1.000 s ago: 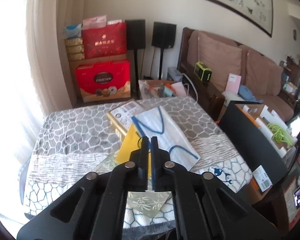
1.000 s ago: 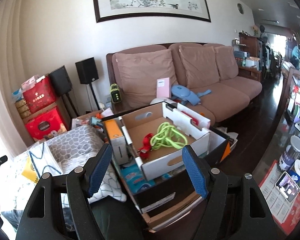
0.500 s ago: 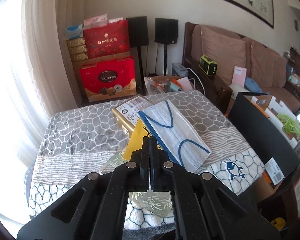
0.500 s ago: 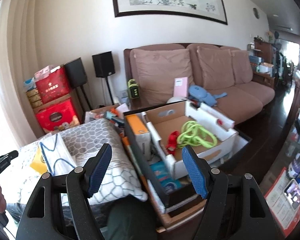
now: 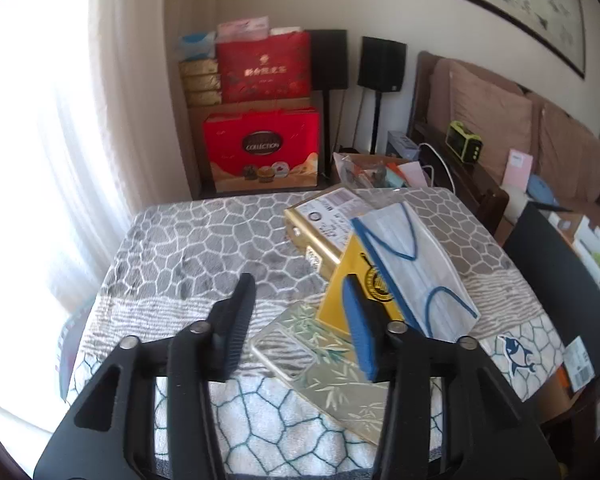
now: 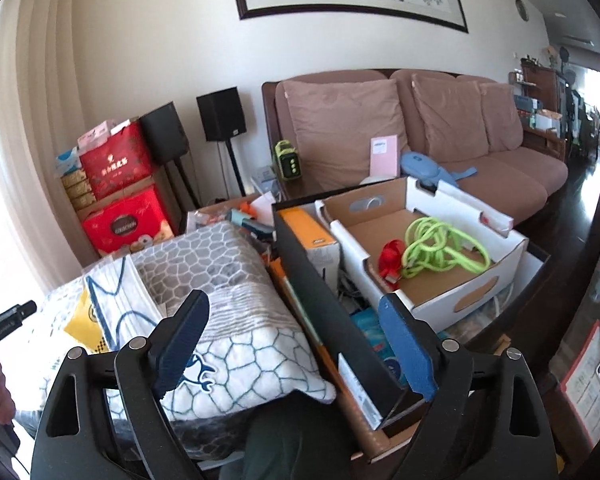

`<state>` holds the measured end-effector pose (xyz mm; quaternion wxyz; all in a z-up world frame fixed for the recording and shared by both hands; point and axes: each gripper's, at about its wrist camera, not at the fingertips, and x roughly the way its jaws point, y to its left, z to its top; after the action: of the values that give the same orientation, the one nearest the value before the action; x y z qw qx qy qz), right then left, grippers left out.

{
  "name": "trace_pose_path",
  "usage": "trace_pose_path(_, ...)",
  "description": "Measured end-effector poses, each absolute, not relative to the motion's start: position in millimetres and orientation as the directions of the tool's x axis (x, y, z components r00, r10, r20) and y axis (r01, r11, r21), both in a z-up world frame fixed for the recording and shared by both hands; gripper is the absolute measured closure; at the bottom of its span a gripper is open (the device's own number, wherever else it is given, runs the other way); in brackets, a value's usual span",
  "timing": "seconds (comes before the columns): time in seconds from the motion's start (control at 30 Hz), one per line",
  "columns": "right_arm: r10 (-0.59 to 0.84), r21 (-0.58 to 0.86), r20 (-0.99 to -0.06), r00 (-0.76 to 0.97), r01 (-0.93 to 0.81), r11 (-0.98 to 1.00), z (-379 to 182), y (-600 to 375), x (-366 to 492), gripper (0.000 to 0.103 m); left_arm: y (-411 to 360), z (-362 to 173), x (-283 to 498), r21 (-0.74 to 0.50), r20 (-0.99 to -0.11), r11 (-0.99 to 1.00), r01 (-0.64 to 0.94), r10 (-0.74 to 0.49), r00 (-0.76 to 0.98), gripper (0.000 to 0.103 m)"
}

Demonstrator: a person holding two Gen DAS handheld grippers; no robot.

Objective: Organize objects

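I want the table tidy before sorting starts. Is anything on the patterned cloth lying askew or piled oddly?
Yes. A blue-edged white face mask lies slantwise over a yellow packet and a gold box, which overlap a clear bamboo-print sleeve. The heap is crooked, with no edges aligned.

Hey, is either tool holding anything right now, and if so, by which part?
Nothing is held. The left tool is opening above the clear bamboo-print case, its pads pressing on nothing. The right tool is opening too, with nothing gripped.

Each hand-held gripper (image 5: 296, 320) is black plastic with silver screws and blue pads (image 6: 406, 352).
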<state>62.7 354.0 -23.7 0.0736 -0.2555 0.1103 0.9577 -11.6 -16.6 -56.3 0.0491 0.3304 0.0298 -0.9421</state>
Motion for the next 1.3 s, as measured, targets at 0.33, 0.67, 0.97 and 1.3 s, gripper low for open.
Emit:
trace_pose_path(0.33,-0.082,0.207,-0.582,-0.809,-0.05,-0.977,-55,316,26,0.013,-59,-67,-4,-0.095,-0.609,-0.98,0.174,-0.081,-0.789,0.024)
trace_pose_path(0.67,-0.202,0.231,-0.675,-0.71,0.057,-0.971,-92,286,-1,0.01,-56,-90,-14,-0.076,-0.665,-0.988,0.134,-0.05,-0.745,0.024)
trace_pose_path(0.97,-0.348,0.31,-0.725,-0.595,0.169,-0.936,-120,261,-47,0.004,-64,-100,-8,-0.118,-0.681,-0.991,0.068,0.031,-0.732,0.024)
trace_pose_path(1.3,-0.479,0.21,-0.696,-0.535,0.486,-0.848,-109,182,-42,0.004,-68,-117,-4,-0.122,-0.701,-0.992,0.044,0.055,-0.711,0.024)
